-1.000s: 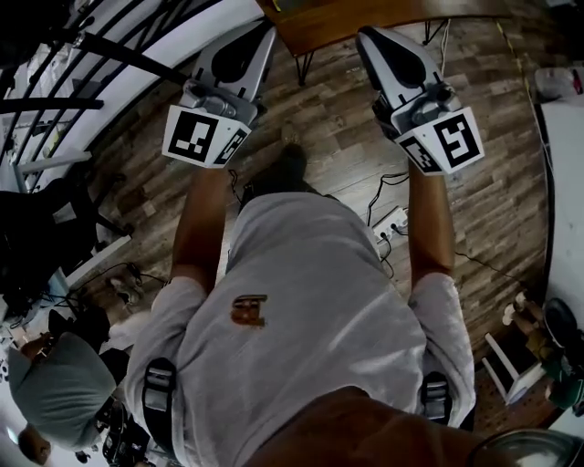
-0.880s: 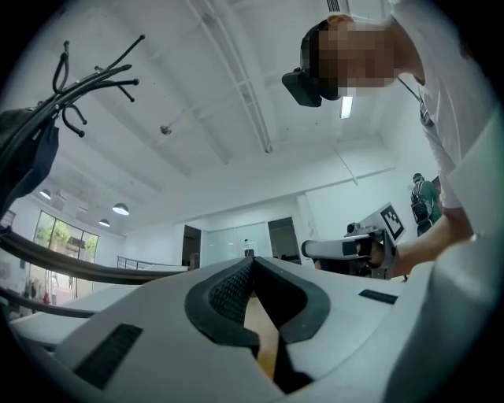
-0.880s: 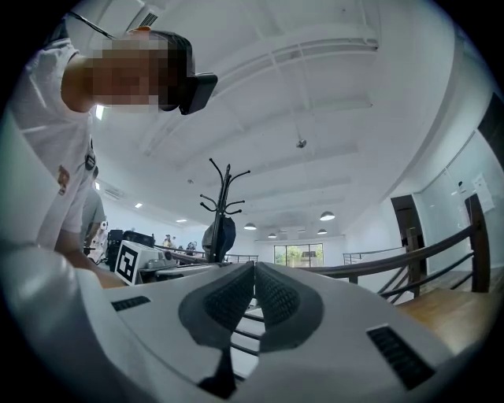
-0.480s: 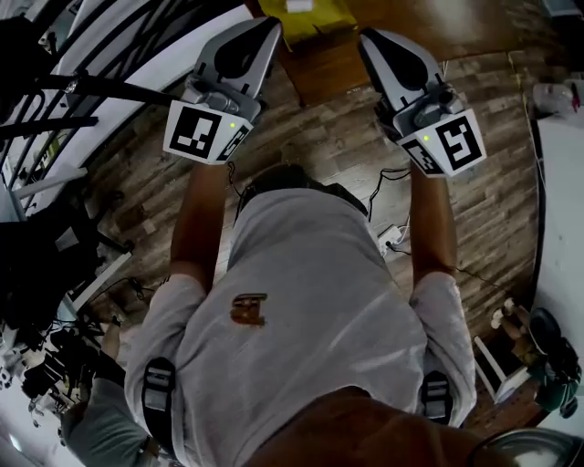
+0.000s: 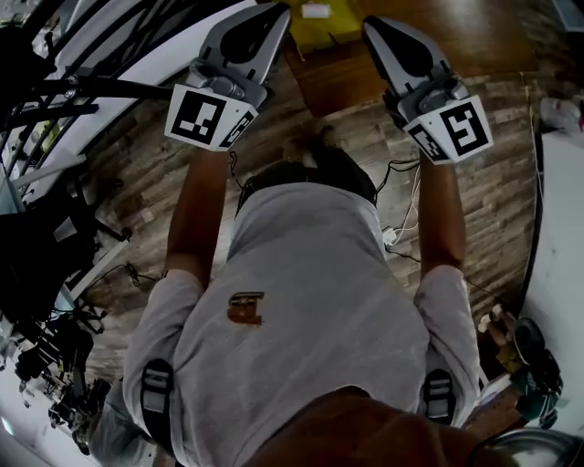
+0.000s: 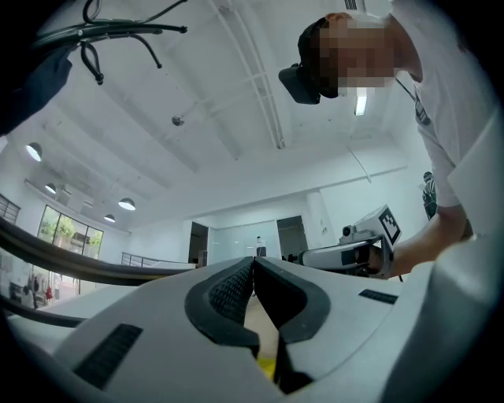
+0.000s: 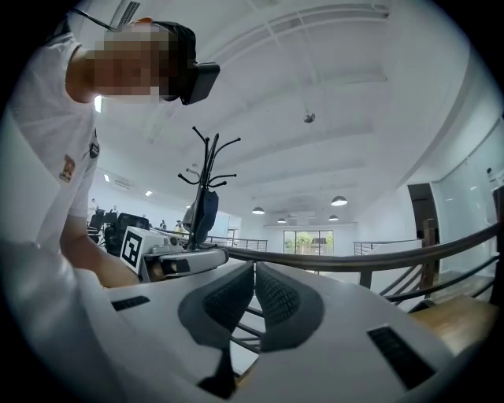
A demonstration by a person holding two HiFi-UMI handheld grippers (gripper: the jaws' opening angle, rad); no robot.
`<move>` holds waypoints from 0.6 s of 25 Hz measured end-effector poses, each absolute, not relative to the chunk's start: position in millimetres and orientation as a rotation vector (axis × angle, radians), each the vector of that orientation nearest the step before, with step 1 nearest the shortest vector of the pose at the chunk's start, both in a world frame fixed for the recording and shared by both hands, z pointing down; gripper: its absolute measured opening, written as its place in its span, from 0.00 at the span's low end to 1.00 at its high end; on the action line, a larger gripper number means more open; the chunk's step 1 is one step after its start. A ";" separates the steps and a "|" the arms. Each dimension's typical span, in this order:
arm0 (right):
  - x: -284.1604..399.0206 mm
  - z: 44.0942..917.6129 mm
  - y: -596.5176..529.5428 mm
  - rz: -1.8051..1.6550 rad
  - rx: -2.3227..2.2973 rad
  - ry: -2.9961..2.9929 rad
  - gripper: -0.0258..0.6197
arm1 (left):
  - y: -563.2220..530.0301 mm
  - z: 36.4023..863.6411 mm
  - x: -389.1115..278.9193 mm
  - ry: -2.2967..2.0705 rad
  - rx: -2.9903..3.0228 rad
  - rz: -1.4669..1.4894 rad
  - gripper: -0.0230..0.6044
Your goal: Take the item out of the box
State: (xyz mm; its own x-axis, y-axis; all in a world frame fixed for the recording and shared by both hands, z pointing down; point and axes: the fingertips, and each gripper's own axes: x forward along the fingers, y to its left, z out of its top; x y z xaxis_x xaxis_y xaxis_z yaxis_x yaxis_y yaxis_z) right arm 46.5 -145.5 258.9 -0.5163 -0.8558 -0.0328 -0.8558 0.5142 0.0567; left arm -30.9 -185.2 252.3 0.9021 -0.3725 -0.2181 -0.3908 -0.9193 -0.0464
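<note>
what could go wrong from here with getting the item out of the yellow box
1. Cables and a power strip lie on the floor close beside the person; a foot could snag on them.
2. The left gripper and right gripper both have their jaws together, so unless one opens first it would probably just shove the yellow box along the table.

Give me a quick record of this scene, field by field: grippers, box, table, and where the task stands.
left gripper: shut, empty
right gripper: shut, empty
box: yellow, on the table, ahead of both grippers
table: brown wood, at the head view's top edge
item: not visible
task: not yet begun; neither gripper touches the box
</note>
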 end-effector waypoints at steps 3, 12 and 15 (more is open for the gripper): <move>68.7 270.9 -168.4 0.085 -1.521 2.770 0.09 | -202.2 261.8 -9.4 0.631 -2.980 0.291 0.07; 78.0 294.8 -215.4 0.130 -1.390 3.003 0.09 | -226.9 272.3 11.4 0.771 -2.951 0.256 0.07; 86.8 305.4 -233.1 0.142 -1.315 3.066 0.09 | -237.8 282.0 27.0 0.817 -2.939 0.246 0.07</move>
